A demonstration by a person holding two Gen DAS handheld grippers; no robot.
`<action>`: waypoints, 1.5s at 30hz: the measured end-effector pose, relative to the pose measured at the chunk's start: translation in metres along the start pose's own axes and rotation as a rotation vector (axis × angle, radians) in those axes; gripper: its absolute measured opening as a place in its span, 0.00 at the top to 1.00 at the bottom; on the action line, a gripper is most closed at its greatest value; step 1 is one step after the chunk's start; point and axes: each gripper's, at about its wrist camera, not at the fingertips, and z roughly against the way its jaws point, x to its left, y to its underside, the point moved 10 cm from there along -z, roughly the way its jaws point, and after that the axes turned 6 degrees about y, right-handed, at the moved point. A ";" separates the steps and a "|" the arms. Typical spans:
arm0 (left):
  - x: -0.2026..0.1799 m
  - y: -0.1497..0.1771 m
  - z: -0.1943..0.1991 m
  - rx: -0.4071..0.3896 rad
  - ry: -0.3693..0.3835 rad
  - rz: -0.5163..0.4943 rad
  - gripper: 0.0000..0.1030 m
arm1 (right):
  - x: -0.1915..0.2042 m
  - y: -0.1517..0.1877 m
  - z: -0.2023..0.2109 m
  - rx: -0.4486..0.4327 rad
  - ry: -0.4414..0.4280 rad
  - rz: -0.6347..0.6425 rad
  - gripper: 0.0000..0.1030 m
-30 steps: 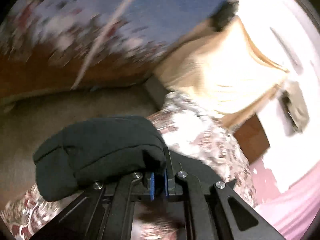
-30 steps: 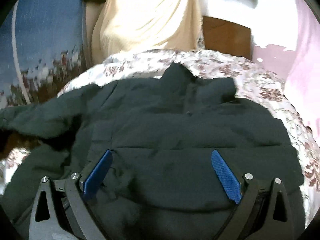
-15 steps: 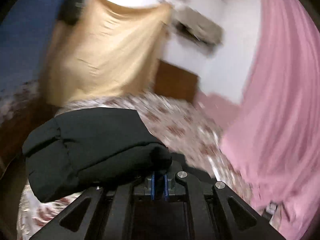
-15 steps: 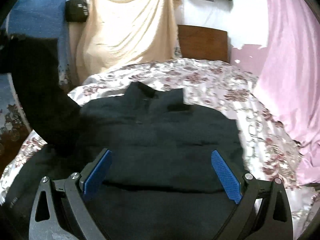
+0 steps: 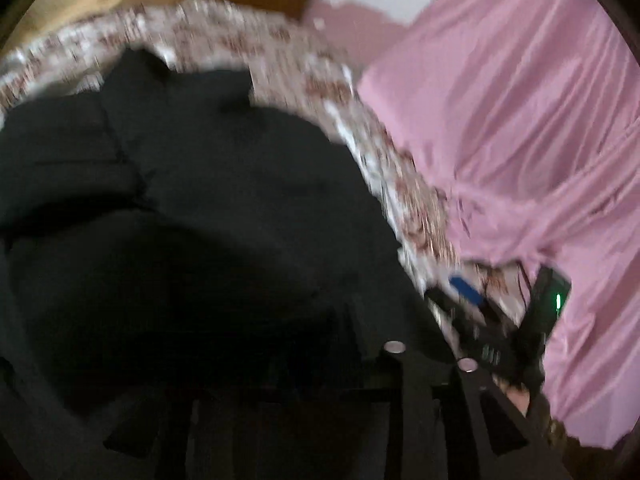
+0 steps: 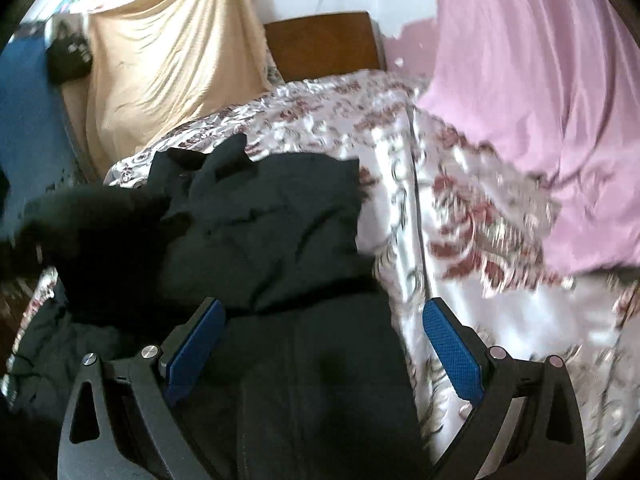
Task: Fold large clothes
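Note:
A large black padded jacket point(image 6: 272, 232) lies on a bed with a floral cover point(image 6: 452, 208). Its sleeve point(image 6: 100, 232) is swung across the left of the body. In the left wrist view the jacket point(image 5: 200, 208) fills the frame and black cloth drapes over my left gripper point(image 5: 316, 364), hiding its fingertips; the frame is blurred. My right gripper point(image 6: 320, 344) is open and empty, its blue pads point(image 6: 452, 352) low over the jacket's lower right edge. It also shows at the right of the left wrist view point(image 5: 466, 290).
A pink curtain point(image 6: 540, 92) hangs along the bed's right side. A wooden headboard point(image 6: 324, 44) and a beige sheet point(image 6: 172, 64) stand behind the bed. A blue wall point(image 6: 28, 120) with a black bag point(image 6: 68, 56) is at the left.
My left gripper has carried the sleeve from the bed's left side up and over onto the jacket's body. My right gripper has shifted right toward the jacket's right edge and stays open.

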 end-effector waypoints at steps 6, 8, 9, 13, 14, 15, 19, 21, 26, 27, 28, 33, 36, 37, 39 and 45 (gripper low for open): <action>-0.023 0.047 0.010 0.044 0.070 -0.006 0.14 | 0.008 0.010 -0.012 0.016 -0.049 0.007 0.05; -0.027 0.055 0.023 0.028 0.066 0.005 0.12 | 0.018 0.012 -0.008 0.010 -0.085 0.029 0.05; -0.028 0.060 0.032 0.013 0.058 0.013 0.12 | 0.023 0.013 -0.007 0.011 -0.104 0.041 0.05; -0.010 0.071 0.074 -0.069 -0.034 0.073 0.11 | 0.059 0.015 0.010 -0.025 -0.212 0.149 0.05; -0.002 0.070 0.082 -0.092 -0.072 0.092 0.11 | 0.072 0.015 0.017 -0.048 -0.226 0.206 0.05; 0.012 0.071 0.098 -0.130 -0.144 0.123 0.11 | 0.085 0.015 0.024 -0.072 -0.231 0.269 0.05; 0.058 0.072 0.144 -0.231 -0.385 0.222 0.07 | 0.147 0.023 0.054 -0.209 -0.209 0.609 0.04; 0.074 0.071 0.160 -0.265 -0.466 0.254 0.04 | 0.176 0.028 0.062 -0.269 -0.187 0.749 0.03; 0.100 0.071 0.197 -0.326 -0.562 0.280 0.00 | 0.239 0.021 0.051 -0.333 -0.087 0.911 0.03; 0.103 0.070 0.203 -0.333 -0.564 0.282 0.00 | 0.247 0.017 0.048 -0.347 -0.069 0.918 0.03; 0.103 0.071 0.204 -0.336 -0.566 0.281 0.00 | 0.256 0.013 0.045 -0.363 -0.046 0.924 0.03; 0.114 0.067 0.210 -0.326 -0.632 0.248 0.00 | 0.274 -0.001 0.054 -0.395 -0.076 0.861 0.10; 0.123 0.063 0.214 -0.323 -0.681 0.229 0.00 | 0.250 -0.019 0.063 -0.405 -0.102 0.743 0.55; 0.127 0.059 0.213 -0.320 -0.694 0.231 0.00 | 0.235 -0.028 0.065 -0.412 -0.083 0.697 0.62; 0.134 0.050 0.209 -0.332 -0.719 0.251 0.00 | 0.202 -0.047 0.064 -0.424 -0.038 0.603 0.71; 0.145 0.016 0.179 -0.356 -0.770 0.240 0.00 | 0.086 -0.075 0.019 -0.259 0.168 0.339 0.71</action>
